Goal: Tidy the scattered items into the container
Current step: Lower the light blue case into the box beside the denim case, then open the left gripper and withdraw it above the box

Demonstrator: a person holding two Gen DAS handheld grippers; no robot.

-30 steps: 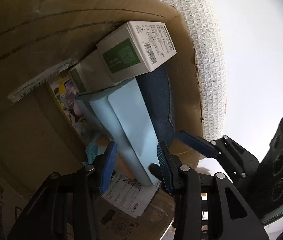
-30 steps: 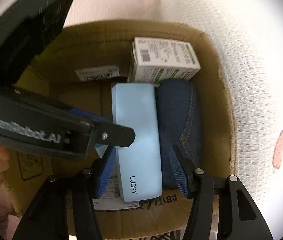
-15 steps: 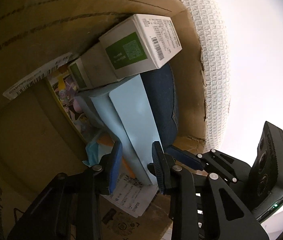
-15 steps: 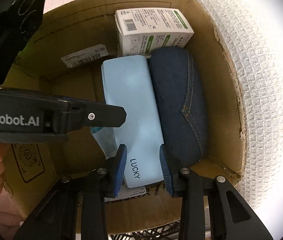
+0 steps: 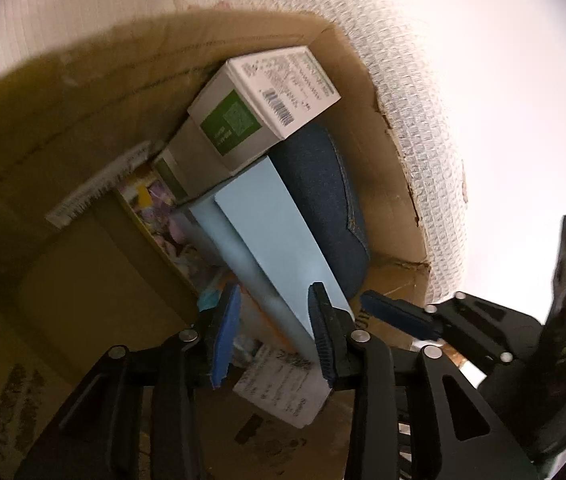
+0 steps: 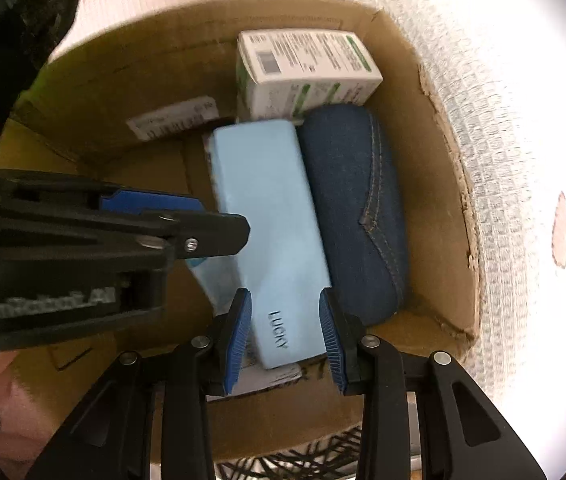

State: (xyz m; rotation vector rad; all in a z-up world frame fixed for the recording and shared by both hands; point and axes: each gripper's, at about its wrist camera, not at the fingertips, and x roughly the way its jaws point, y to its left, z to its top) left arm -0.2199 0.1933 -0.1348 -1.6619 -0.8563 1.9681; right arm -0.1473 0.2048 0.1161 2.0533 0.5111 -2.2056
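Note:
A cardboard box (image 6: 435, 184) holds a light blue case marked LUCKY (image 6: 271, 216), a denim case (image 6: 359, 208) beside it and a white and green carton (image 6: 303, 68) at the far end. My right gripper (image 6: 285, 334) hovers over the near end of the blue case, its jaws apart on either side of it. My left gripper (image 5: 273, 330) also stands over the blue case (image 5: 275, 248), jaws apart and holding nothing. The denim case (image 5: 323, 200) and the carton (image 5: 263, 100) show behind. The left gripper reaches into the right wrist view (image 6: 171, 224).
The box stands on a white waffle-weave cloth (image 6: 495, 160). A colourful booklet (image 5: 159, 216) and paper slips (image 5: 283, 384) lie under the cases. A white label (image 6: 175, 118) is on the box's inner wall. The right gripper shows at the lower right of the left wrist view (image 5: 415, 316).
Both grippers narrowed around the blue case half a second ago and have opened wider again. Both cameras have pulled back a little from the box.

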